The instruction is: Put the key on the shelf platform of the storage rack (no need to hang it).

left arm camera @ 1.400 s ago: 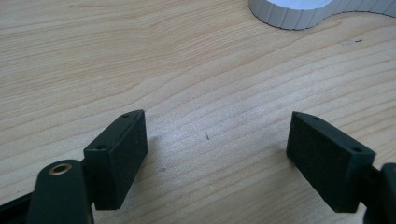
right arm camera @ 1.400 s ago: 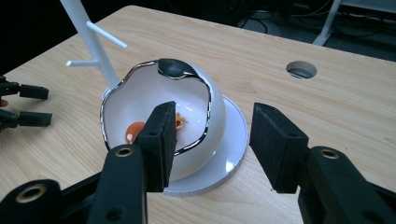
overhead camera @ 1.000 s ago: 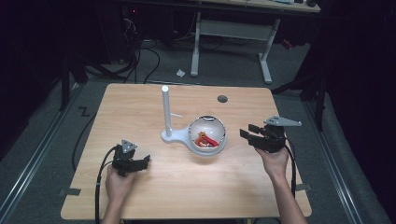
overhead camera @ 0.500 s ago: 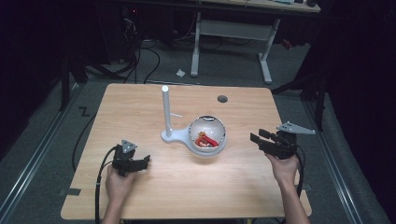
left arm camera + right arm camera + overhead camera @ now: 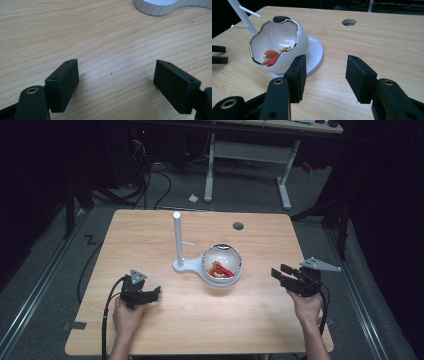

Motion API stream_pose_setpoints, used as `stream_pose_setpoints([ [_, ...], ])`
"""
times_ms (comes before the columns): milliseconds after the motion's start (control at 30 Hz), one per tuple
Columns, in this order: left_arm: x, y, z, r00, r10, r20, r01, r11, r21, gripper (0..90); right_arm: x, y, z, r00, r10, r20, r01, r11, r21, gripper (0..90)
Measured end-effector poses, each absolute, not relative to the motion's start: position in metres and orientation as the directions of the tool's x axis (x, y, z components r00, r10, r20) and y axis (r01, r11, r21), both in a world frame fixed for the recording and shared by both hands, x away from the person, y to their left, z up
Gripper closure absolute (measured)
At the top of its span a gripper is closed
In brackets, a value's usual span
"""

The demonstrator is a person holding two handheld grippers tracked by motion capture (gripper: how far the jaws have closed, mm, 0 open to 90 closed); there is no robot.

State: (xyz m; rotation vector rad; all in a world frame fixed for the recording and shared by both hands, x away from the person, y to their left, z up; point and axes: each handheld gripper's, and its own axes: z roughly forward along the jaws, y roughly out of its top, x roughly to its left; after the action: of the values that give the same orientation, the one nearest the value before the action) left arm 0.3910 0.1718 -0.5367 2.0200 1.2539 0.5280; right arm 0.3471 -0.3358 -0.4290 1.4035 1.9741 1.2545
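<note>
The right gripper (image 5: 285, 275) sat at the right of the high view, its jaws about half open with nothing between them, aimed toward the frame's middle. In the right gripper view the egg-shaped white bowl (image 5: 279, 50) lay at upper left, just beyond the jaws and untouched, with a red toy (image 5: 270, 57) inside. The bowl rested on a white stand (image 5: 178, 245) at the centre of the bench (image 5: 260, 315). The left gripper (image 5: 145, 296), lower left, stood wide open over bare wood, empty.

Left tool (image 5: 116, 82), right tool (image 5: 325, 77) agape
</note>
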Motion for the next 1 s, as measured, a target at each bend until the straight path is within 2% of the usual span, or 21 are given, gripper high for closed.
stream_pose_setpoints([
  [1000, 0.391, 0.172, -0.537, 0.45, 0.893, -0.016, 0.611, -0.295, 0.735, 20.8, 0.338, -0.334, -0.463, -0.396, 0.891, 0.223, 0.571, 0.049, 0.82, 50.9],
])
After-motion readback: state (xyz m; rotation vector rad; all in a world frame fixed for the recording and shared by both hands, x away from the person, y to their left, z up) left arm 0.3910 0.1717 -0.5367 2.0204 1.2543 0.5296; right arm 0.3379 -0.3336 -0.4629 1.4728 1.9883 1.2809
